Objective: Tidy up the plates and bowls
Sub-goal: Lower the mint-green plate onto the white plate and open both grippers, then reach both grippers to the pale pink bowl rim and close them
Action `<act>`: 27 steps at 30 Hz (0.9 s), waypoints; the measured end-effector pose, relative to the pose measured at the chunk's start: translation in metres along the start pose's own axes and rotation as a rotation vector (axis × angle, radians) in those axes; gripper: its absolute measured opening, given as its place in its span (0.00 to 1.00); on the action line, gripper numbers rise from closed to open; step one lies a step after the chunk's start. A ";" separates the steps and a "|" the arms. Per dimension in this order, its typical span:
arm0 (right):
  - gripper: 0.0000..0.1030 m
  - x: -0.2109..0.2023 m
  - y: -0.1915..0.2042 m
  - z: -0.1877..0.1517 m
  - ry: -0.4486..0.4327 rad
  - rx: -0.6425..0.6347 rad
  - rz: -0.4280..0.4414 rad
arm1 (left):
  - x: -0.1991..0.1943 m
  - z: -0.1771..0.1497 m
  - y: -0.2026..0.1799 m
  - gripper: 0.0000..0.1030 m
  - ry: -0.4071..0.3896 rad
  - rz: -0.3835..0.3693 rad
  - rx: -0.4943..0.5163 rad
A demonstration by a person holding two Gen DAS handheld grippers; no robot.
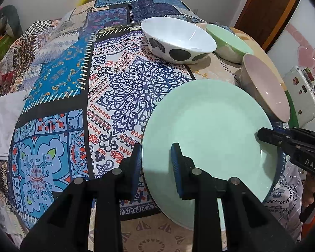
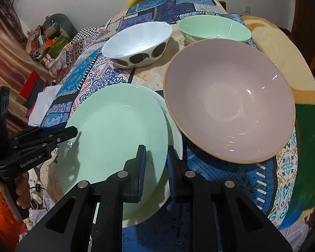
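We see a plate (image 2: 115,126) lying on a second plate (image 2: 175,138) at the near edge of the table (image 2: 283,48), with the largest bowl (image 2: 229,100) just to its right. Behind them sit two more bowls (side by side): one (image 2: 138,42) on the left, the other (image 2: 214,28) to its right.

Dim, soft shadows; edges perhaps blurred.

Left gripper (image 1: 156,168) and right gripper (image 2: 156,172) angled steeply downward, each clamped on opposite edges of the green plate (image 1: 210,130).
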State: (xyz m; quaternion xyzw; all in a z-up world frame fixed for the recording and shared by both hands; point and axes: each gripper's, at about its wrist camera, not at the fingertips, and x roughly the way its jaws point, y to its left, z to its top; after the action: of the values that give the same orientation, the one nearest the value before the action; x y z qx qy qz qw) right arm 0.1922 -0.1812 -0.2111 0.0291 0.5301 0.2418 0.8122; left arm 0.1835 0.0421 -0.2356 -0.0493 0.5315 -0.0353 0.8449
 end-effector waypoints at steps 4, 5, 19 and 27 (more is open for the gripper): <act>0.19 -0.006 -0.003 -0.002 -0.012 0.004 0.002 | 0.000 0.000 -0.001 0.27 0.004 0.007 0.001; 0.19 -0.010 -0.004 -0.003 -0.019 0.003 0.002 | -0.002 0.000 -0.001 0.27 0.002 0.006 0.000; 0.37 -0.062 -0.001 0.006 -0.192 -0.068 -0.076 | -0.075 0.014 -0.027 0.58 -0.197 0.004 0.043; 0.43 -0.083 -0.020 0.018 -0.283 -0.050 -0.142 | -0.096 0.035 -0.066 0.85 -0.289 -0.027 0.103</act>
State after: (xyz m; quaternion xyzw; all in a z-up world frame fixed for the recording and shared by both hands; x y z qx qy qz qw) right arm 0.1887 -0.2300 -0.1389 0.0052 0.4049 0.1902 0.8943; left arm 0.1730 -0.0108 -0.1264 -0.0173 0.4009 -0.0664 0.9135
